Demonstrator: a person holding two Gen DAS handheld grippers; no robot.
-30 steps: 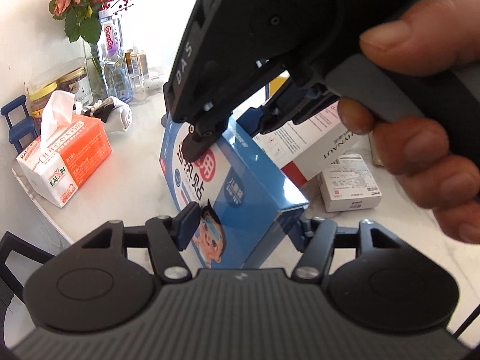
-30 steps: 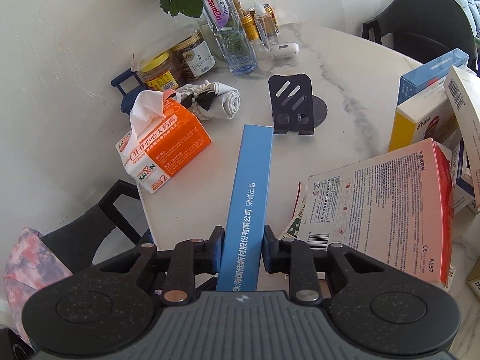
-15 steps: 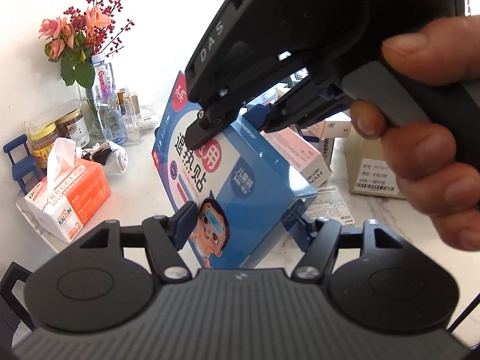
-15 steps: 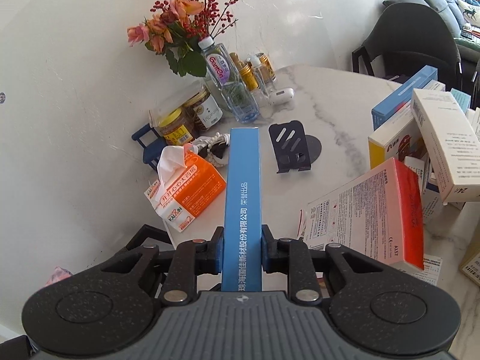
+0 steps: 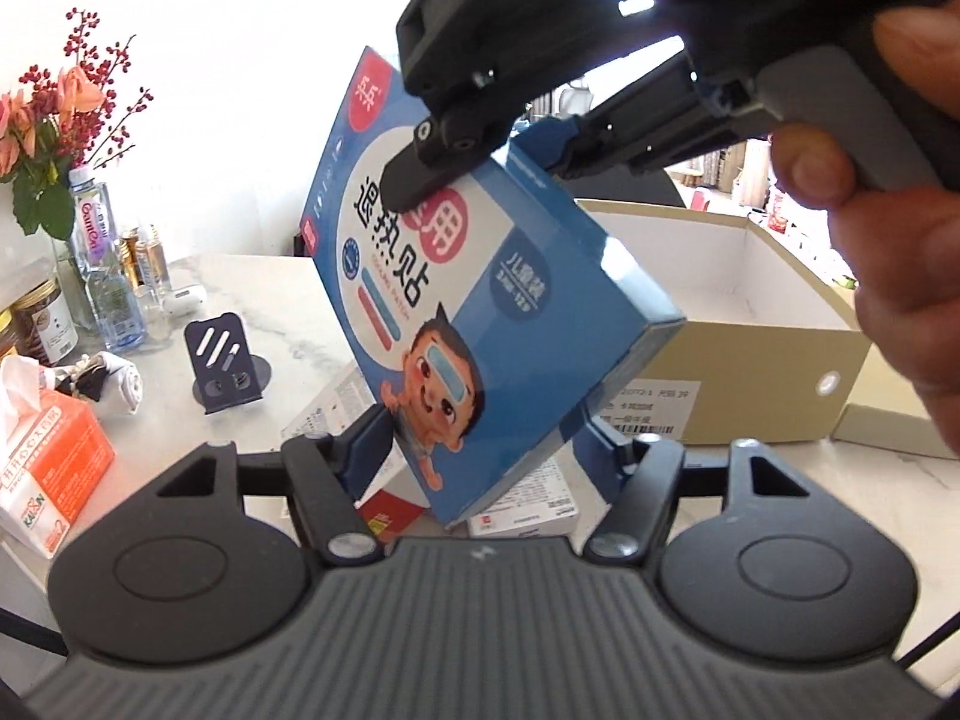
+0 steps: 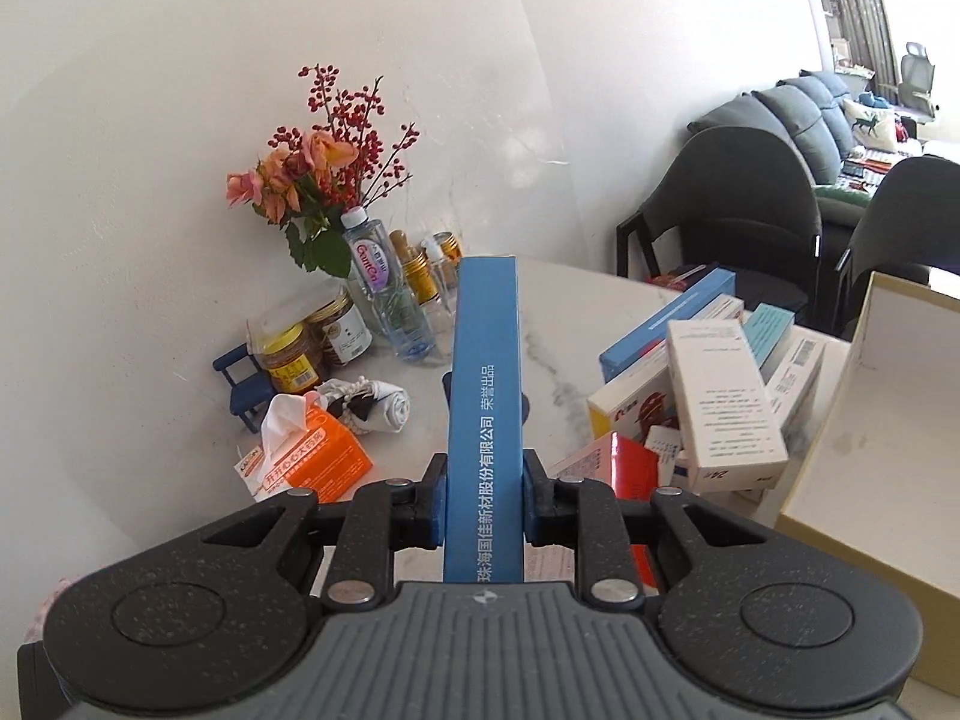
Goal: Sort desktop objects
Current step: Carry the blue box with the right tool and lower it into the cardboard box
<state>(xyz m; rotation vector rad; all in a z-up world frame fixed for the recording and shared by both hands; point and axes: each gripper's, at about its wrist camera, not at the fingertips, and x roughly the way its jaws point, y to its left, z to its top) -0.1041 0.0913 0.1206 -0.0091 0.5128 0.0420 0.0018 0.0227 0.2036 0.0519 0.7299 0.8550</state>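
Note:
A blue box with a cartoon boy (image 5: 480, 300) is lifted off the table, tilted. My right gripper (image 5: 480, 162) is shut on its upper part; in the right wrist view its narrow blue edge (image 6: 485, 420) sits clamped between the pads. My left gripper (image 5: 486, 438) is open, its fingers (image 5: 366, 438) straddling the box's lower corner without clamping it. An open cardboard box (image 5: 738, 324) stands behind, also at the right of the right wrist view (image 6: 870, 420).
A pile of medicine boxes (image 6: 708, 396) lies on the marble table (image 5: 288, 312). An orange tissue pack (image 5: 42, 462), phone stand (image 5: 222, 366), rolled cloth, jars, bottles and a flower vase (image 6: 318, 192) stand at the left by the wall. Dark chairs (image 6: 750, 192) stand beyond.
The right gripper has lifted the blue box higher off the table and toward the cardboard box. The left gripper followed, staying open around the box's lower corner.

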